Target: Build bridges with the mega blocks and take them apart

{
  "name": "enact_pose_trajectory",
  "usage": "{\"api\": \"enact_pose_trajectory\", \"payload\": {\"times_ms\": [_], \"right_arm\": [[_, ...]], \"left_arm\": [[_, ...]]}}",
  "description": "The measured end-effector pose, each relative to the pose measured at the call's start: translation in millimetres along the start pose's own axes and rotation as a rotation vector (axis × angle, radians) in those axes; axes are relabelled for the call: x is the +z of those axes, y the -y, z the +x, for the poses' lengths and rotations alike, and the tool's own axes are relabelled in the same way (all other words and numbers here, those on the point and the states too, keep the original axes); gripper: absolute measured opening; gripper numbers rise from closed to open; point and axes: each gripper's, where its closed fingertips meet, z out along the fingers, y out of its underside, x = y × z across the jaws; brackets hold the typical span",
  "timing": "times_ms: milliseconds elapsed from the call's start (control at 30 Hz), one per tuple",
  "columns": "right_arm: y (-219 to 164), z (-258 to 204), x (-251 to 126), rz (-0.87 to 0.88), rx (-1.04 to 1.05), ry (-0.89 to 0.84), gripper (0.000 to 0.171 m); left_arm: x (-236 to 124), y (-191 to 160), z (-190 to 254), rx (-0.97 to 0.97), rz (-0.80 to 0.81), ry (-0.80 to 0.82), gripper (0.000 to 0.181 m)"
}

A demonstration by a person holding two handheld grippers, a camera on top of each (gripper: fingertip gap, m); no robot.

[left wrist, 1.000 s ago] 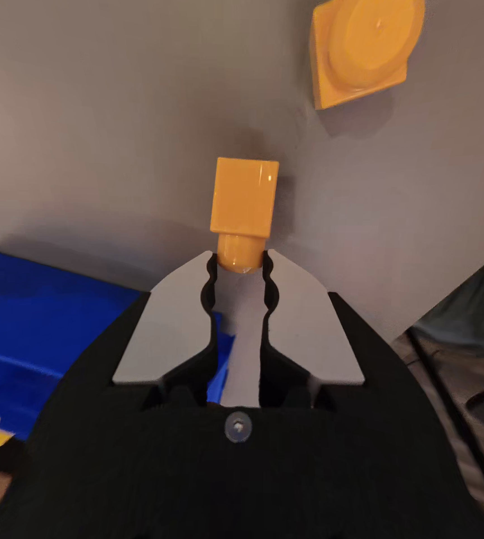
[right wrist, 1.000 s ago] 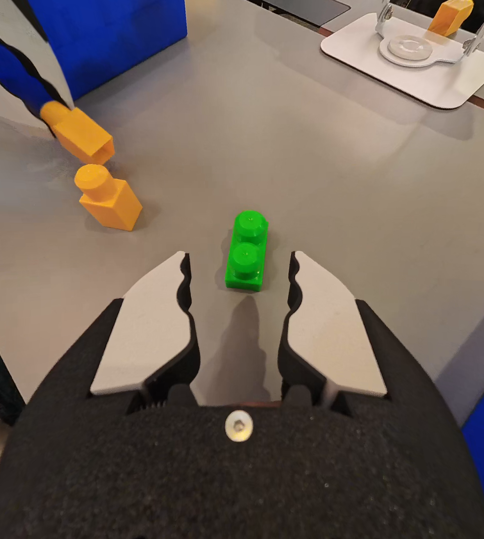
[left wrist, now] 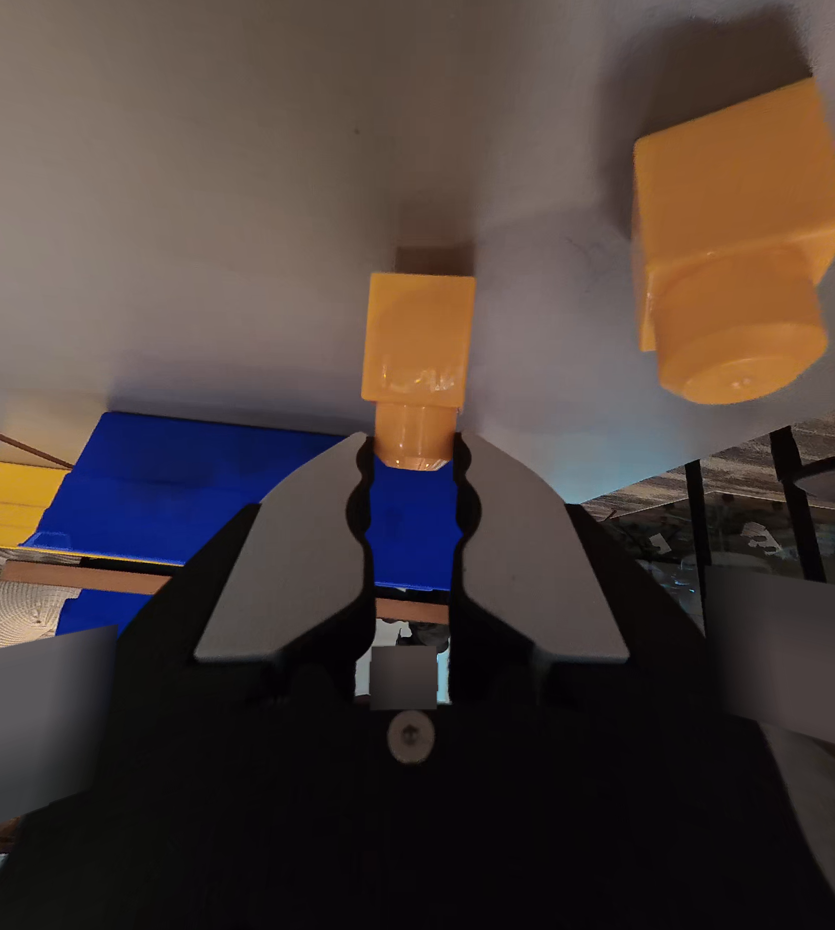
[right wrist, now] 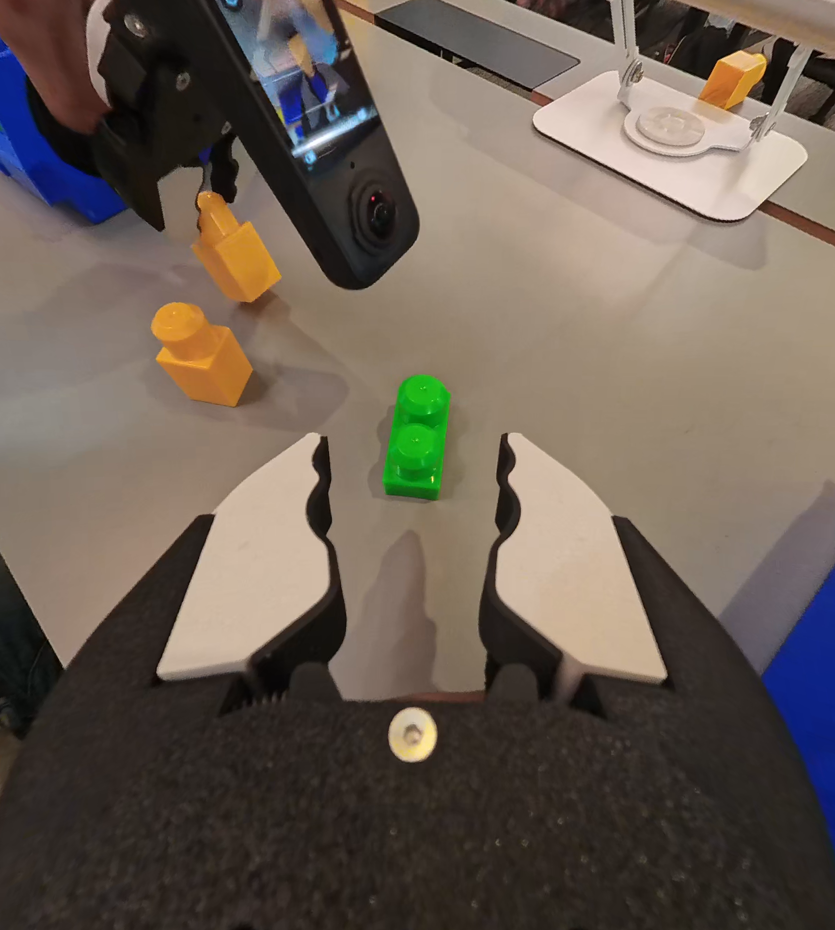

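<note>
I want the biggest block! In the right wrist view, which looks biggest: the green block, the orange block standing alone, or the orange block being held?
1. Green block, though it's nearest.
2. Standing orange block and held orange block: look alike.

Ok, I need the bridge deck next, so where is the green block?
In the right wrist view the green block lies flat on the grey table, just ahead of the open right tool, right of the standing orange block.

One orange block point(right wrist: 236, 256) held tilted, another point(right wrist: 201, 355) upright nr flat green block point(right wrist: 418, 440).
</note>
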Motion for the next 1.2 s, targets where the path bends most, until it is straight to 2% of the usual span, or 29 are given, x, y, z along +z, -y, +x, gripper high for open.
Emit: {"api": "enact_pose_trajectory", "payload": {"times_ms": [367, 600, 700, 800, 867, 1000, 1133, 1200], "right_arm": [[1.8, -0.1, -3.9, 0.006, -0.002, -0.002, 0.064], [2.6, 2.4, -5.5, 0.017, 0.000, -0.005, 0.064], [2.8, 3.0, -4.0, 0.040, 0.012, 0.009, 0.064], [-3.5, -5.5, 4.1, 0.020, 0.012, 0.046, 0.064], [-7.5, -22.8, 11.7, -0.004, 0.003, 0.111, 0.048], [-9.1, -65.4, 26.2, -0.037, -0.075, 0.185, 0.037], [-21.7, -101.3, 38.8, -0.114, -0.154, 0.188, 0.049], [-31.0, -110.6, 45.5, -0.172, -0.182, 0.157, 0.059]], "left_arm": [[-2.0, 11.8, 7.6, 0.025, 0.038, -0.040, 0.031], [-6.7, 12.5, 2.9, -0.014, 0.234, -0.074, 0.047], [-13.1, -5.0, -1.1, -0.105, 0.418, -0.057, 0.051], [-34.8, -21.7, 5.3, -0.224, 0.763, -0.015, 0.050], [-44.8, -40.8, 6.8, -0.373, 0.976, 0.077, 0.046], [-50.5, -62.1, 48.0, -0.515, 1.368, 0.217, 0.041], [-54.4, -74.7, 75.2, -0.708, 1.657, 0.529, 0.041], [-50.5, -74.7, 85.6, -0.747, 1.683, 0.641, 0.033]]}}
